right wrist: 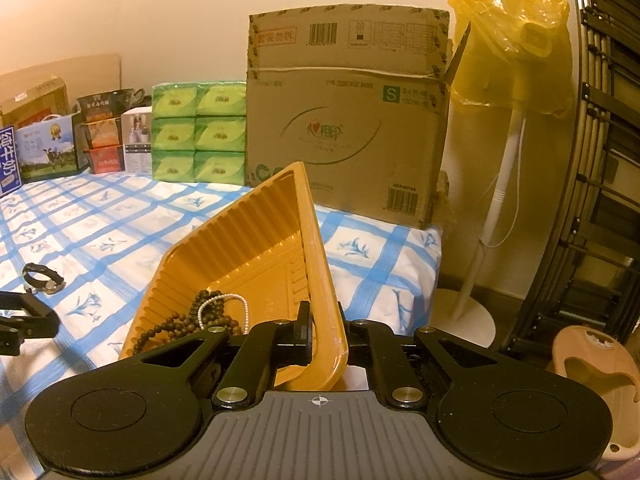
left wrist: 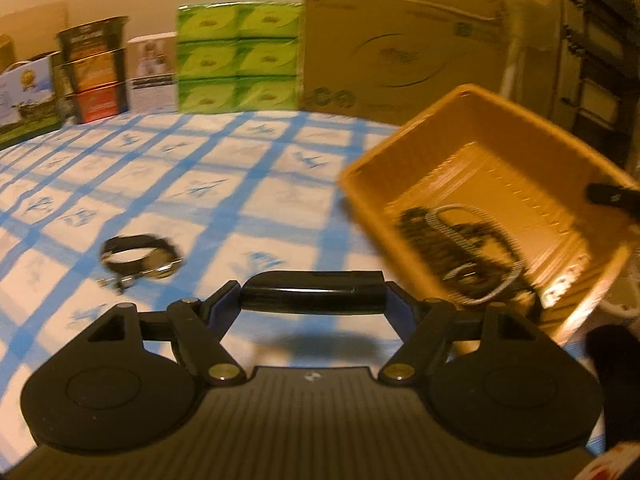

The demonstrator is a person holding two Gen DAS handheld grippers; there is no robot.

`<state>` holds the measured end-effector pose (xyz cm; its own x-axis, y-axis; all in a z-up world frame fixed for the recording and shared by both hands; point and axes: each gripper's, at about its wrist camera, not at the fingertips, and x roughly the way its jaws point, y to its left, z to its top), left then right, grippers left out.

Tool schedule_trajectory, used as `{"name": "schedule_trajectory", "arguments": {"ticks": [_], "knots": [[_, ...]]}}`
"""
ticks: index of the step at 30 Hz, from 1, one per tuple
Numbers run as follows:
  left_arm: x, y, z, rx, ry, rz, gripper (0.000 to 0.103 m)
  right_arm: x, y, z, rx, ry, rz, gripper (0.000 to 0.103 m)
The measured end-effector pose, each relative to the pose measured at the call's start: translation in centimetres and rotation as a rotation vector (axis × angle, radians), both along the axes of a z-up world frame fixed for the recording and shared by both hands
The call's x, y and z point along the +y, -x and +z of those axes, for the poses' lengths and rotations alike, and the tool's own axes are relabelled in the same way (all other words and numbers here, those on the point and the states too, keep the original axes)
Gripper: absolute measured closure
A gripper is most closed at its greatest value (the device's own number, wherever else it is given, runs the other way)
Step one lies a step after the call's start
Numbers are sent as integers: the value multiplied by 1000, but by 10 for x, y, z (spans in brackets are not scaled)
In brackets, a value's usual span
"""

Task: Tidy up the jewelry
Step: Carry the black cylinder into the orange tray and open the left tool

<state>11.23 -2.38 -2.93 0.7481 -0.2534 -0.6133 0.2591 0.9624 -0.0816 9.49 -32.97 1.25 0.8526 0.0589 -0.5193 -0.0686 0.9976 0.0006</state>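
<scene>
Along the far left edge of the table, a milk carton [right wrist: 47,148] and stacked tea boxes [left wrist: 94,70] are standing against the wall, with a white box [left wrist: 152,74] beside them. In front of these, the checked tablecloth [left wrist: 224,160] is spreading across the table, and a black bracelet [left wrist: 138,256] with metal fittings is lying on it, well apart from the tray; the right wrist view is showing the same bracelet [right wrist: 43,278] at its left edge.

The left gripper [left wrist: 312,294] is hovering low over the cloth, just right of the bracelet, and its fingers are clamping a short black bar-shaped object [left wrist: 312,290] held crosswise between them; what that object is cannot be told.

Behind it, green tissue packs [left wrist: 238,58] are sitting stacked in rows, and next to them a large cardboard box [right wrist: 348,112] is standing upright.

Further right, the orange tray [right wrist: 240,248] is tilting steeply, one side lifted off the cloth. The right gripper [right wrist: 326,330] is pinching the tray's near rim, one finger inside the wall and one outside. Inside the tray, a string of dark wooden beads [right wrist: 176,326] and a white pearl strand [right wrist: 224,302] are lying heaped together in the low corner; the left wrist view is showing them blurred.

At the far right, a white stand [right wrist: 496,200] topped by a yellow plastic bag [right wrist: 516,40] is standing on the floor.
</scene>
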Motion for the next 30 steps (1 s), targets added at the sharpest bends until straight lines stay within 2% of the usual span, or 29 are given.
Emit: {"name": "schedule_trajectory", "arguments": {"ticks": [12, 20, 30], "knots": [[-74, -8, 18, -33, 32, -197, 29, 1, 0, 0, -1, -3, 0, 95], [-104, -19, 15, -25, 35, -264, 29, 2, -1, 2, 1, -9, -2, 95], [-118, -23, 9, -8, 30, -293, 29, 2, -2, 2, 2, -13, -3, 95]]}}
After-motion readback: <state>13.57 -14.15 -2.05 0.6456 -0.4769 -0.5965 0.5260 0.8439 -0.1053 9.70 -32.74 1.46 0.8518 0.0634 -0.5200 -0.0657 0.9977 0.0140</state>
